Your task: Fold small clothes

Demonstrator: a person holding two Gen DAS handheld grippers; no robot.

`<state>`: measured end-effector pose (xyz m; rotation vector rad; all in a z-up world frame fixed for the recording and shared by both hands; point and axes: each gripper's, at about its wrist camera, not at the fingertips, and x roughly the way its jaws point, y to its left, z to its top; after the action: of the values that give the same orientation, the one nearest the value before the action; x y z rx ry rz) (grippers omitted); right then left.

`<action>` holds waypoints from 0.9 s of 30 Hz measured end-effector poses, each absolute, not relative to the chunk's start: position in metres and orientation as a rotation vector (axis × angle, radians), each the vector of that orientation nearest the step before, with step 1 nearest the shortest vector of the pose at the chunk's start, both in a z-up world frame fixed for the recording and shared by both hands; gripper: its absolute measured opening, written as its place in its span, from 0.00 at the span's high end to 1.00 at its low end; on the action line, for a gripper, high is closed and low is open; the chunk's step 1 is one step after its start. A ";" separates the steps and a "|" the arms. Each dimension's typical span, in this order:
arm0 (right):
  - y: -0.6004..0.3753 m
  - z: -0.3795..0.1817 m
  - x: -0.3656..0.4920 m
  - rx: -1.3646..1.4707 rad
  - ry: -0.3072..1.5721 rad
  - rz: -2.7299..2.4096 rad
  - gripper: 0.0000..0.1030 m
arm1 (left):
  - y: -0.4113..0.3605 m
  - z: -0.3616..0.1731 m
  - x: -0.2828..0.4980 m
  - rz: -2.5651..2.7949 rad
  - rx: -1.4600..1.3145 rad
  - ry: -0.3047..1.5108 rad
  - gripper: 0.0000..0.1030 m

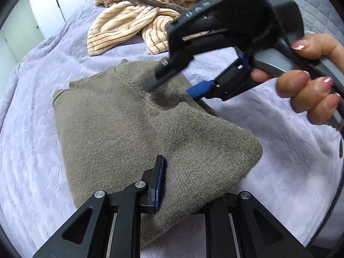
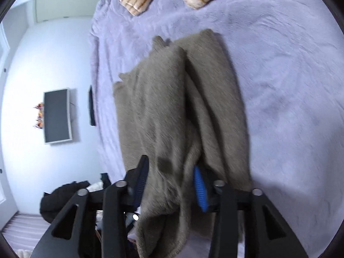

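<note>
Left hand-held gripper (image 1: pixel 163 185) clamped on grey knit (image 1: pixel 120 116), long axis away from it.

Grey-brown knit garment (image 1: pixel 120 126) is lying folded on lilac bedspread (image 1: pixel 279 133). Left gripper (image 1: pixel 165 185) is clamping garment's near edge, jaws nearly together w/ knit pinched between. Right gripper (image 1: pixel 172 89) is hovering over garment's far part, fingers apart, nothing between them; a hand (image 1: pixel 309 90) is gripping its handle. Cream striped clothes (image 1: pixel 129 21) are lying crumpled further back.
</note>
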<state>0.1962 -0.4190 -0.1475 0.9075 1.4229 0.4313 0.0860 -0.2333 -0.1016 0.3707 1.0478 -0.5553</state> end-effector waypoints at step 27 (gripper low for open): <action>-0.449 -0.080 0.150 0.662 1.355 0.264 0.44 | -0.206 -0.077 0.078 -0.483 0.177 1.175 0.31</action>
<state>0.1496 -0.4488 -0.0800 0.6624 1.3546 0.2637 0.0779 -0.2061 -0.0771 0.1766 1.1748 -0.4827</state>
